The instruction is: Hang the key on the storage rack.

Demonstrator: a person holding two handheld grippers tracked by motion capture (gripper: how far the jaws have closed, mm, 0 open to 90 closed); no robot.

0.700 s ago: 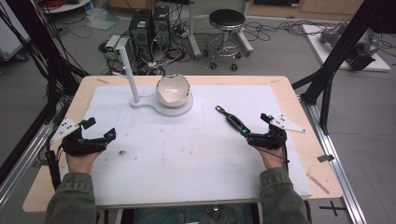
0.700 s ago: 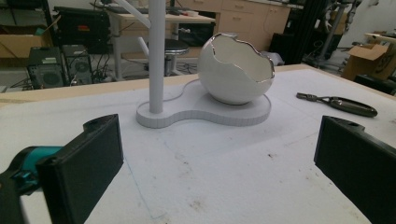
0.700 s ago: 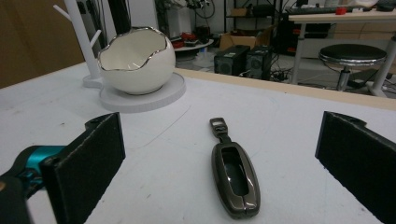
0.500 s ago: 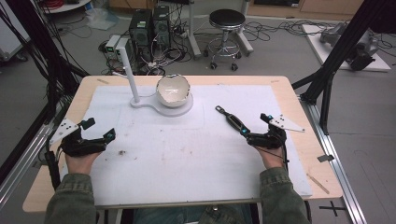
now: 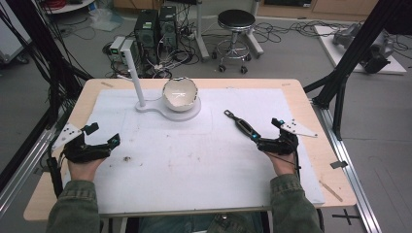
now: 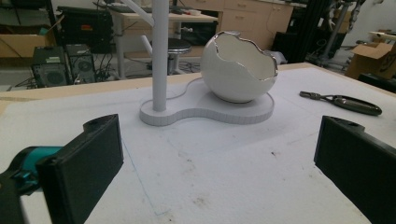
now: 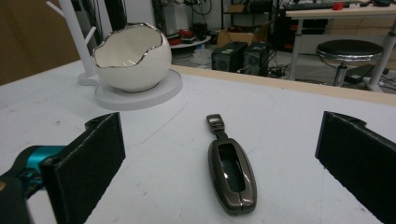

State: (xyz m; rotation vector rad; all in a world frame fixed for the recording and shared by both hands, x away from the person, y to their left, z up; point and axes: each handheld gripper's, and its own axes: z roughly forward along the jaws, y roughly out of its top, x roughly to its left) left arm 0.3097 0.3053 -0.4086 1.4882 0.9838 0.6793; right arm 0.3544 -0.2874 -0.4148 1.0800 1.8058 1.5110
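The approach step is judged to be in hand. The key fob (image 7: 232,175) lies flat on the white-covered worktop (image 5: 194,165), well apart from the egg-shaped bowl (image 5: 180,93) on its stand, between the wide-spread jaws of the right claw (image 5: 265,141) and untouched. The left claw (image 5: 99,141) is likewise held wide, nothing between its jaws. Next, the right claw should be advanced and closed across the fob's narrow body.

A glossy, dark metallic sheen is being shown by the key fob (image 7: 232,175), with a small metal clasp (image 7: 215,120) at its end. Smooth glazed ceramic is being displayed by the egg-shaped bowl (image 7: 132,57). A matt, scuffed white sheet (image 5: 194,165) is being laid over the wooden table (image 5: 320,145). Matt black jaw pads are being seen on the right gripper (image 7: 219,163).
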